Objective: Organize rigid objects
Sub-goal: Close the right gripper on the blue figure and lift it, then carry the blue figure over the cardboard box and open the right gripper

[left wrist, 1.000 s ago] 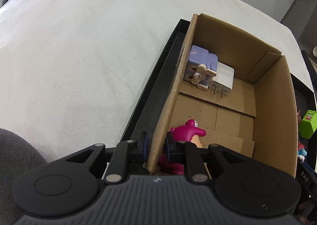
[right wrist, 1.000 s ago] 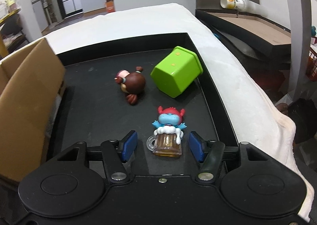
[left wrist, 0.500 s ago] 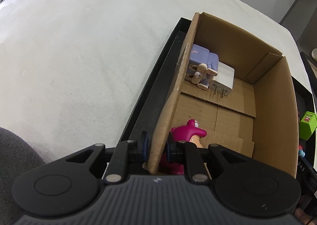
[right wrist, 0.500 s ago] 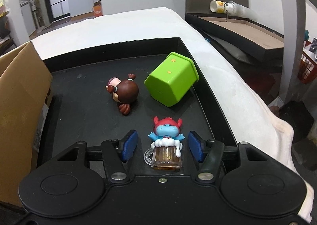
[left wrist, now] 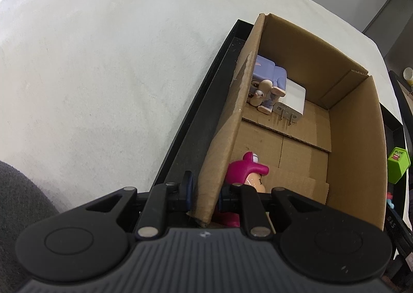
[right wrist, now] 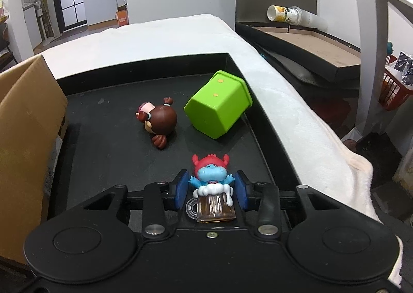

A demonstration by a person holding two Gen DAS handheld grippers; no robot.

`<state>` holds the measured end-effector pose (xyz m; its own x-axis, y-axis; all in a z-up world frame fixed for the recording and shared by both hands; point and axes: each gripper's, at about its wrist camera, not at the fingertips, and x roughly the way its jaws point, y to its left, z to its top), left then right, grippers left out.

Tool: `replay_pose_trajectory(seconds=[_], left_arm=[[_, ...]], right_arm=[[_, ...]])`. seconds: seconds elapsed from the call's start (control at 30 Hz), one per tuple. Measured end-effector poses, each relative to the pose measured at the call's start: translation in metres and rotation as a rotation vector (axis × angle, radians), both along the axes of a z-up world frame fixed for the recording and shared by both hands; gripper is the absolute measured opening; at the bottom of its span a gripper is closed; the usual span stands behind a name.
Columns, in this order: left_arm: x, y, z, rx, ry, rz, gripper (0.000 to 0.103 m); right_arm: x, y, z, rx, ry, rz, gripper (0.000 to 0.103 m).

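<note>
A small blue hippo figure (right wrist: 210, 184) with a red horned cap sits in a clear amber beer mug topped with white foam, its ring handle turned toward the left finger. It stands upright on the black tray (right wrist: 116, 148), right between the two blue pads of the right gripper (right wrist: 211, 188). The jaws are closing on it; the pads sit just beside the figure's raised arms and the mug's sides, and whether they already press it cannot be told.

Ahead of the fingers and a little to their left, a brown-haired doll figure (right wrist: 158, 122) lies on its side on the tray. Ahead and to the right, a lime green hexagonal cup (right wrist: 218, 106) lies tipped over near the tray's right rim. Left of the fingers stands the outer wall of the cardboard box (right wrist: 25, 138).

The left gripper (left wrist: 204, 191) is clamped on that box's near wall (left wrist: 227, 138), one pad outside the cardboard and one inside, squeezed tight together on it. Just beyond the inner finger, on the box floor, is a magenta-capped figure (left wrist: 247, 174). Farther ahead in the box, against the same wall, lie a lavender figure with beige limbs (left wrist: 268, 86) and, touching it, a white plug charger (left wrist: 293, 104) with its prongs pointing toward the gripper. To the left of the fingers spreads a white cloth (left wrist: 103, 73); a grey sleeve (left wrist: 18, 215) shows at the lower left edge.
</note>
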<state>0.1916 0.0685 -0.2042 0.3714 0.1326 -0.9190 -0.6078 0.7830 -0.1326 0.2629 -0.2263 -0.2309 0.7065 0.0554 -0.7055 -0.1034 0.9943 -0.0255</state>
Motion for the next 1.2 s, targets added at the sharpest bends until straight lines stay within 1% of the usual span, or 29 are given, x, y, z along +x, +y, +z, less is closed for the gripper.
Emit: replay_pose_trajectory(seconds=[0.27,0.57,0.73,0.83,0.93,1.2], left_arm=[[-0.003,0.003,0.001,-0.013,-0.01,0.002,0.017],[-0.006,0.008,0.001,-0.034,-0.026,-0.001,0.017],[-0.008,0.011,0.001,-0.047,-0.035,-0.001,0.017],[-0.009,0.013,0.001,-0.052,-0.036,0.003,0.017],[-0.009,0.015,0.001,-0.059,-0.038,0.008,0.017],[-0.008,0.017,0.002,-0.057,-0.038,0.011,0.017]], right_arm=[[-0.01,0.003,0.024,-0.015,-0.044,0.024,0.038],[-0.026,0.019,0.049,-0.03,-0.085,0.073,0.038],[-0.03,0.025,0.061,-0.051,-0.11,0.067,0.038],[-0.031,0.027,0.067,-0.038,-0.103,0.06,0.038],[-0.035,0.033,0.074,-0.046,-0.108,0.067,0.038],[-0.044,0.055,0.09,-0.09,-0.121,0.134,0.038]])
